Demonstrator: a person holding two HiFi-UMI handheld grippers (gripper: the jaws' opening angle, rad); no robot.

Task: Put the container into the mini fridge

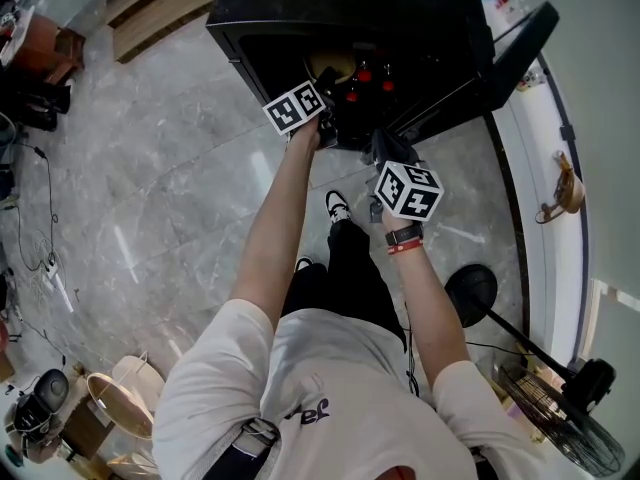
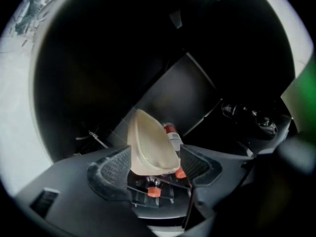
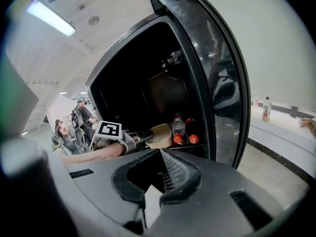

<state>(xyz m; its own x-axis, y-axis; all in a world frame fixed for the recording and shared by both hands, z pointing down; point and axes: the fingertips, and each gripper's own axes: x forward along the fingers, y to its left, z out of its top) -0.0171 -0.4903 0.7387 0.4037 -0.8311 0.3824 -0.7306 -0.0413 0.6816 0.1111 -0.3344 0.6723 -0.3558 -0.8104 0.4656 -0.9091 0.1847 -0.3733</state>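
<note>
The cream container (image 2: 148,132) sits inside the dark mini fridge (image 1: 330,8), at the top centre of the head view, with red-capped bottles (image 3: 180,130) just beside it. The left gripper (image 2: 155,152) reaches in around it with fingers (image 2: 113,169) released, one pad close against the container's edge and the other standing clear. The right gripper (image 3: 160,154) hangs outside by the open door (image 3: 222,83), lower right of the fridge mouth above the marble floor (image 1: 170,198), its fingers clenched on nothing.
</note>
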